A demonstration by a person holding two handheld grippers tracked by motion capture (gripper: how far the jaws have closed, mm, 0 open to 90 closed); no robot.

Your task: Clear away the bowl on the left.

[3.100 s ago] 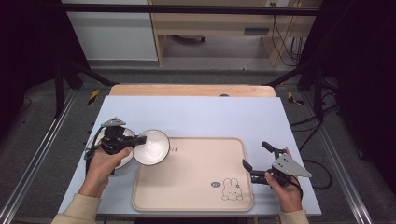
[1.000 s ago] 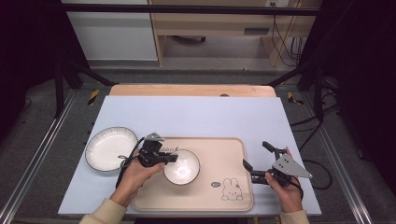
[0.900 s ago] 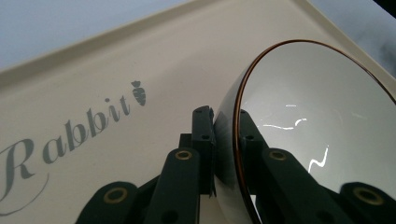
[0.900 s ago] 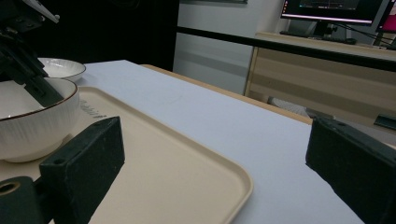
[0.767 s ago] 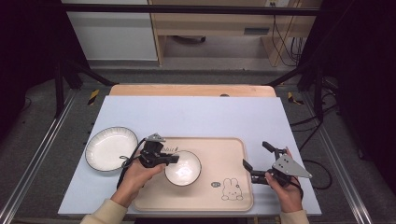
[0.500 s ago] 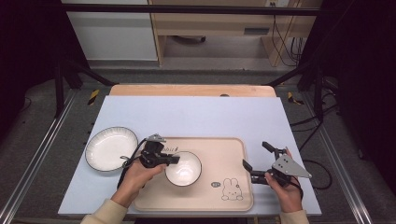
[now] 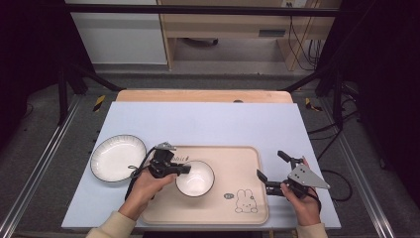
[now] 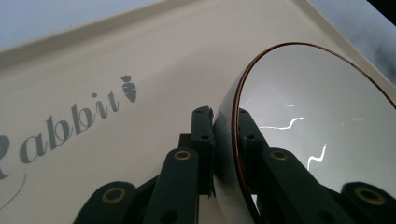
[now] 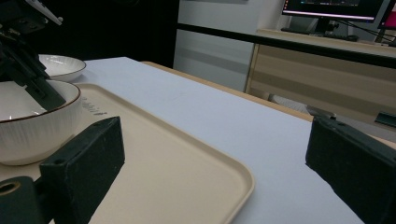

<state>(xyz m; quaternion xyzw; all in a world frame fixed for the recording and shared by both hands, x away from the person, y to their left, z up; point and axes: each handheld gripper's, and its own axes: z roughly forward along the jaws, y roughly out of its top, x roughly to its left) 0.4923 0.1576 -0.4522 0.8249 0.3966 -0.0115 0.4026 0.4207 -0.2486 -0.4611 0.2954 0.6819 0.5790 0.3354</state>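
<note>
The white ribbed bowl with a thin brown rim (image 8: 322, 126) looks like glossy glazed ceramic. The cream plastic tray (image 7: 247, 208) is smooth and matt, and the pale blue worktop (image 7: 208, 121) is matt.

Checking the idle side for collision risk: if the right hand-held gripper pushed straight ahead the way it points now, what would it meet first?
Probably the tray: the right hand-held gripper points left across it, jaws open by its right edge. Farther along that line sits the bowl, though depth is hard to judge.

High view overhead facing down, gripper views close, sharing tray (image 7: 247, 163)
</note>
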